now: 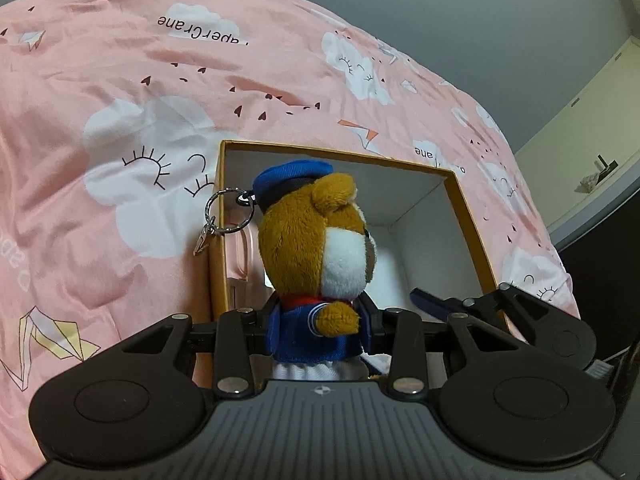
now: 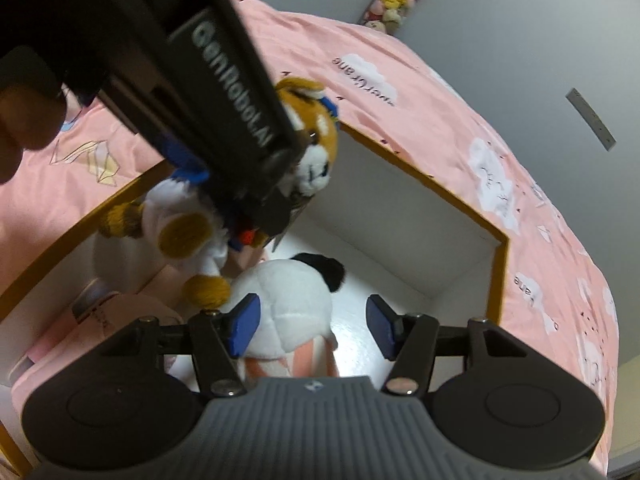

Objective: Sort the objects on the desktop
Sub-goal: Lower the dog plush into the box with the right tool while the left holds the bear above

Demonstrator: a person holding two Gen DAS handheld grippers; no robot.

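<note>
- Left hand-held gripper [image 1: 316, 330]: pinching plush bear keychain [image 1: 316, 248] at the blue torso, so head and cap stand upright above the pads, clear of the box rim.
- Bear: short brown pile, white muzzle, blue sailor top and cap. Soft body, squashed where clamped. In the right wrist view, legs dangle over the box interior.
- Metal split ring [image 1: 230, 211] with clip hangs off the cap on the left side, free to swing. Likely snag point on the box wall during lowering.
- Right hand-held gripper [image 2: 312, 326]: spread, blue pads either side of white plush toy [image 2: 294, 304]. Left pad touching or just beside the fabric, right pad apart from it. Not gripping, toy looks released.
- White plush: rounded, fluffy, black patch on top, pink-and-white ears toward the camera. Resting on the box floor, so likely already sorted.
- Cardboard box [image 1: 468, 216]: open top, mustard-yellow outer walls, smooth white inside. Pale pink item [image 1: 240, 248] by the left wall, type unclear.
- Box sits on bed with pink quilt [image 1: 120, 80], cloud print, wrinkled cotton. No bench visible.
- Judged step: bear about to go in beside the white plush.
</note>
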